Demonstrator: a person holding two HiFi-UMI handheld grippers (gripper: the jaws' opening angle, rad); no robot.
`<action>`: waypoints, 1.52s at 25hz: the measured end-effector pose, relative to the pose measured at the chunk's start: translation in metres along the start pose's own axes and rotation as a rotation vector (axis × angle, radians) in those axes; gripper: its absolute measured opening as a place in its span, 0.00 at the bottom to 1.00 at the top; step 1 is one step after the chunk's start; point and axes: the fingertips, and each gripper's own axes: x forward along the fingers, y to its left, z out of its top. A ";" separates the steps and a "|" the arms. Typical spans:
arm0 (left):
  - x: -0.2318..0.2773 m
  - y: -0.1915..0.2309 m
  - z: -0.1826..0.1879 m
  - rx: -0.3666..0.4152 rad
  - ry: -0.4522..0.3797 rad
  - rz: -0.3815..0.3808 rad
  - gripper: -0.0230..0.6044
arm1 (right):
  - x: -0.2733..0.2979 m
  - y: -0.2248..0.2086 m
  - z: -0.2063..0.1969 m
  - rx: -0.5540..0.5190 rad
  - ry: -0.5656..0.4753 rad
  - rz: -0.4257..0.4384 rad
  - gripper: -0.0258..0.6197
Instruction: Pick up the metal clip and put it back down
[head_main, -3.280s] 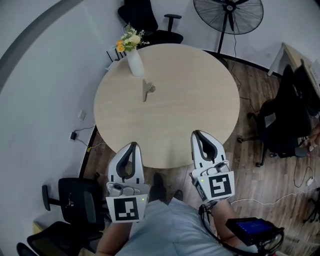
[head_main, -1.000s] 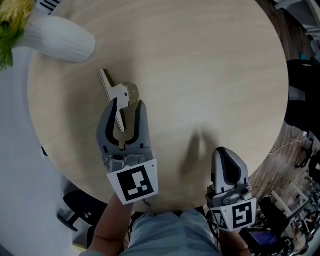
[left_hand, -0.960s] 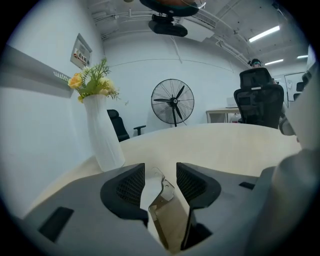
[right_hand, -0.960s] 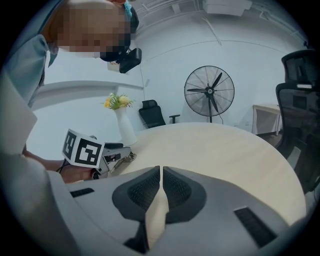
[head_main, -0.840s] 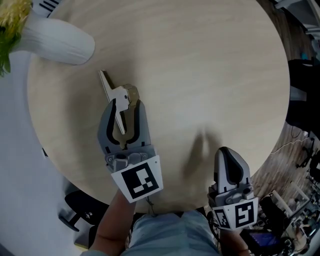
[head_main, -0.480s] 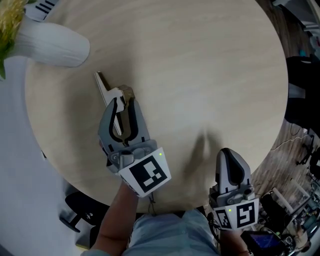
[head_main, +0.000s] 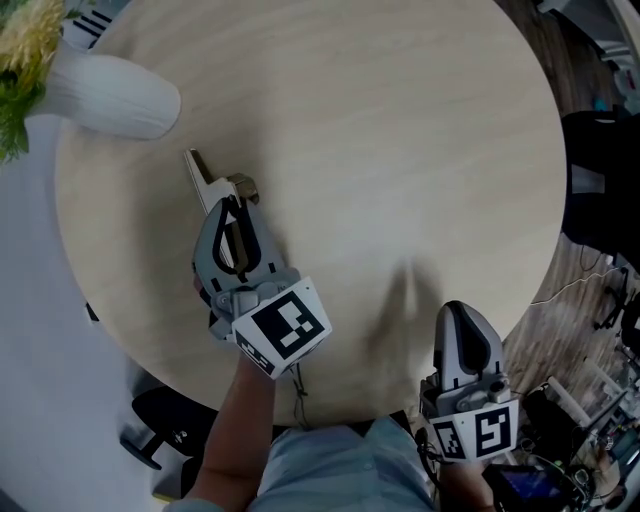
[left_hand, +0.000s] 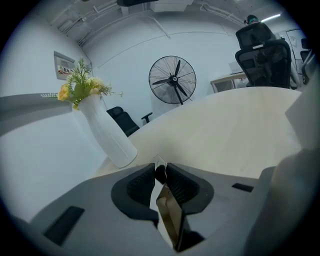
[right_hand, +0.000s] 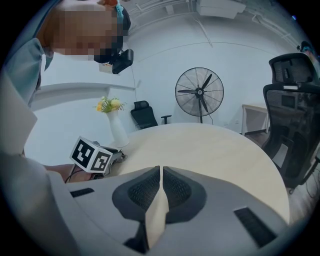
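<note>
You are closing the jaws of your left gripper (head_main: 233, 212) on the metal clip (head_main: 203, 175), which is lying on the bench (head_main: 400, 150) toward its left side, near the white vase (head_main: 110, 95) but apart from it. You are lining the gripper up along the clip's length, so its handle end is running back between the 2 jaws while its flat blade is sticking out past the tips toward the vase. That approach is putting the ribbed pads on the clip's thin sides, which looks like the firmest hold on so narrow a piece. In the left gripper view the gap is narrow, and the clip (left_hand: 167, 215) is standing on edge in it, with the pads seeming to meet it on both sides. The clip is not yet showing clear of the bench top, so I judge you are at the grasp, with the lift and the set-down to come. You are keeping your right gripper (head_main: 462, 322) back at the near edge of the bench, well apart from the clip. Its jaws are pressed together with nothing between them in the right gripper view, which suits a job needing only 1 gripper. With the vase near, a straight lift is probably the safest next move.
</note>
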 end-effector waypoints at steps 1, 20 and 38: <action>-0.001 0.002 0.000 -0.001 -0.002 0.004 0.18 | -0.001 0.001 0.000 -0.001 -0.001 0.001 0.12; -0.027 0.052 -0.020 -0.222 -0.047 0.022 0.10 | -0.022 0.022 0.016 -0.066 -0.040 0.020 0.12; -0.155 0.127 0.021 -0.426 -0.179 -0.017 0.10 | -0.077 0.105 0.096 -0.202 -0.187 0.151 0.12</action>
